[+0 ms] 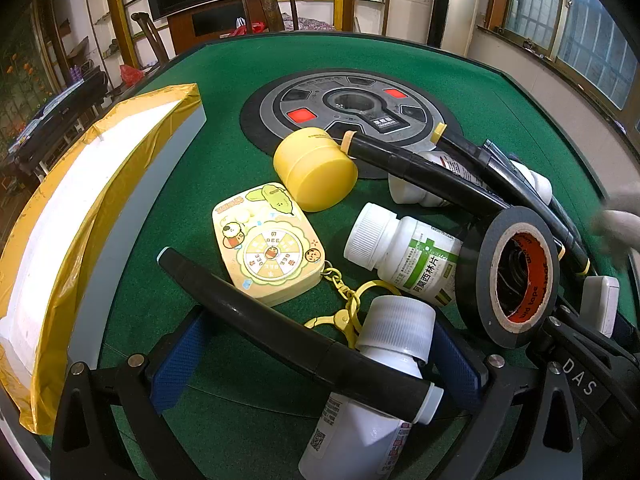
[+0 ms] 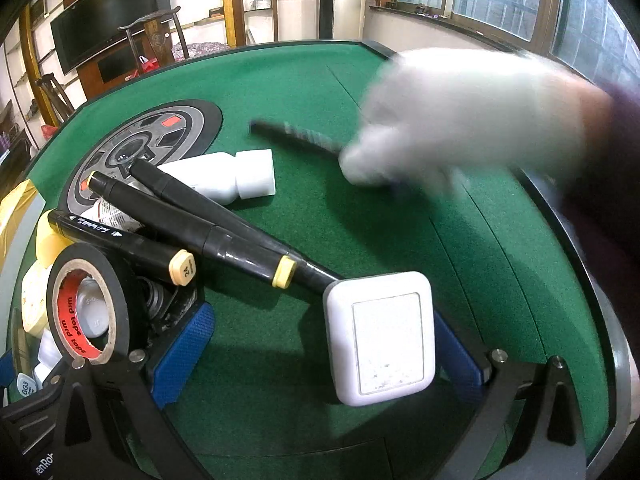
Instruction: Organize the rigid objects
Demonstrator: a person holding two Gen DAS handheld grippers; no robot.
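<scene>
Several rigid items were seen scattered on green felt table (image 1: 224,80), around a round grey plastic centre panel (image 1: 352,112). Left gripper (image 1: 316,364) was held with blue ribbed pads spread apart, nothing clamped; a black marker (image 1: 280,328) and a white ribbed-cap bottle (image 1: 372,392) were lying across the gap between them. Just beyond, a cream rounded-square keychain toy (image 1: 268,244) with gold clasp, a yellow cylindrical jar (image 1: 316,168) on its side, and a green-labelled white pill bottle (image 1: 404,252) were noted. A black tape roll (image 1: 516,276) with cardboard core stood on edge at right. A foam block (image 1: 80,216) edged in yellow tape was seen at left. Right gripper (image 2: 320,356) was likewise open, a smooth white rounded-square box (image 2: 380,336) resting between its pads. Three black markers (image 2: 208,232) were piled over another white bottle (image 2: 236,178). A blurred white-gloved hand (image 2: 460,120) was seen on a dark pen (image 2: 296,134) farther out.
</scene>
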